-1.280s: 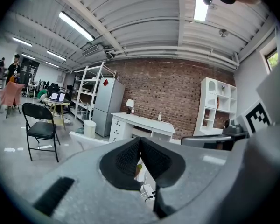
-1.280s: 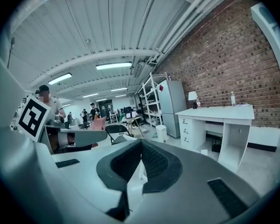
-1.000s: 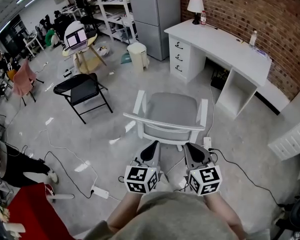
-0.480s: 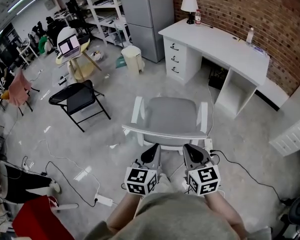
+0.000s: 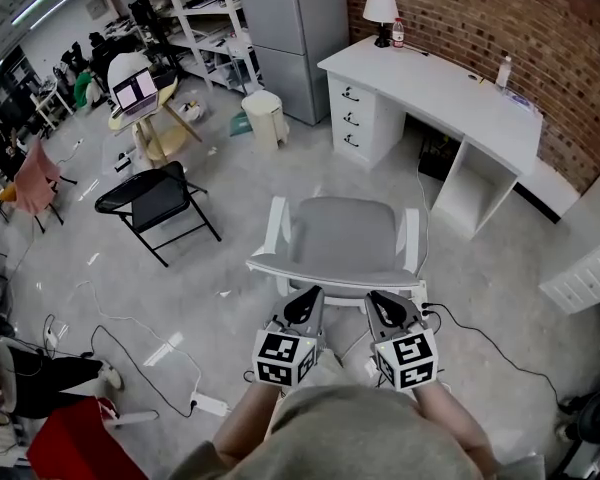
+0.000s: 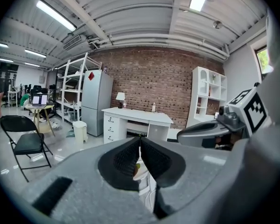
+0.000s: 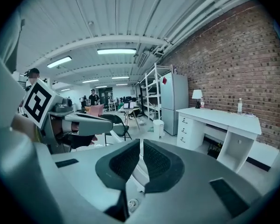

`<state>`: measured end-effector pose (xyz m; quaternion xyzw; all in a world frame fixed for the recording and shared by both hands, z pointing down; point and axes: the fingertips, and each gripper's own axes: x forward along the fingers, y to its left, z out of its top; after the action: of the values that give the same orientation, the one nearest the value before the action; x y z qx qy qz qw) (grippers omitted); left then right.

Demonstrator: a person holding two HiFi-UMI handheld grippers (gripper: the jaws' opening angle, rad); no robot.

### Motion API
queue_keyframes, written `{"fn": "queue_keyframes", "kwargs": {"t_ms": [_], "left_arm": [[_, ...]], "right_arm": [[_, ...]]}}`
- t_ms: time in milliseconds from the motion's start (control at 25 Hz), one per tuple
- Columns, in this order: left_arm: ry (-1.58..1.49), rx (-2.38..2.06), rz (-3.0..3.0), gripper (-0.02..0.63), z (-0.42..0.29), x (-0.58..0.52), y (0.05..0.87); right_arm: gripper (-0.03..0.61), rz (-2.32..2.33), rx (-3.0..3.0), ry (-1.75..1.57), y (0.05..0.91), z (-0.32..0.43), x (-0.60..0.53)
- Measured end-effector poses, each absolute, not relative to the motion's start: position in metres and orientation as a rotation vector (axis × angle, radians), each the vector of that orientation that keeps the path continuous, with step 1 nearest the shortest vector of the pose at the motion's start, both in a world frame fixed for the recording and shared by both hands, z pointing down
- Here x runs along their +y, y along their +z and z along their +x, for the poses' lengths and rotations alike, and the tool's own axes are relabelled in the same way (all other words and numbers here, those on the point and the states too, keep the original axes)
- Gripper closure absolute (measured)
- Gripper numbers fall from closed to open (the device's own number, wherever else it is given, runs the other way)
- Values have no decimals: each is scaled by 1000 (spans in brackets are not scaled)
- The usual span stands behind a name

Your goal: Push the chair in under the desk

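Chair [image 5: 345, 238] at frame centre, well apart from desk [image 5: 450, 93] at upper right. Left gripper [image 5: 313, 293] and right gripper [image 5: 375, 296], both clenched empty, sit just below its backrest [image 5: 330, 266]. Gripper views show pads [image 6: 125, 159] together; only head view shows whole chair.

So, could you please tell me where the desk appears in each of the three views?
Head view: desk at upper right.
Left gripper view: desk at centre.
Right gripper view: desk right of centre.
Shared landmark: lamp on the desk's end.
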<state>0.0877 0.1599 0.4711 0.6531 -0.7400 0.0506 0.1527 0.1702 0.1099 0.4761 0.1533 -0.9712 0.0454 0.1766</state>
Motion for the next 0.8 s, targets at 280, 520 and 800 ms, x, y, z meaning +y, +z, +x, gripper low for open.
{"fn": "queue_keyframes", "kwargs": {"t_ms": [280, 520, 800], "left_arm": [[251, -2105, 1886, 601, 70, 156, 479], [408, -2041, 1928, 547, 61, 154, 488], [721, -1909, 2022, 453, 63, 149, 519]], "right_arm": [[569, 377, -2696, 75, 482, 155, 102], [552, 315, -2660, 22, 482, 143, 98], [479, 172, -2544, -204, 501, 135, 93]]}}
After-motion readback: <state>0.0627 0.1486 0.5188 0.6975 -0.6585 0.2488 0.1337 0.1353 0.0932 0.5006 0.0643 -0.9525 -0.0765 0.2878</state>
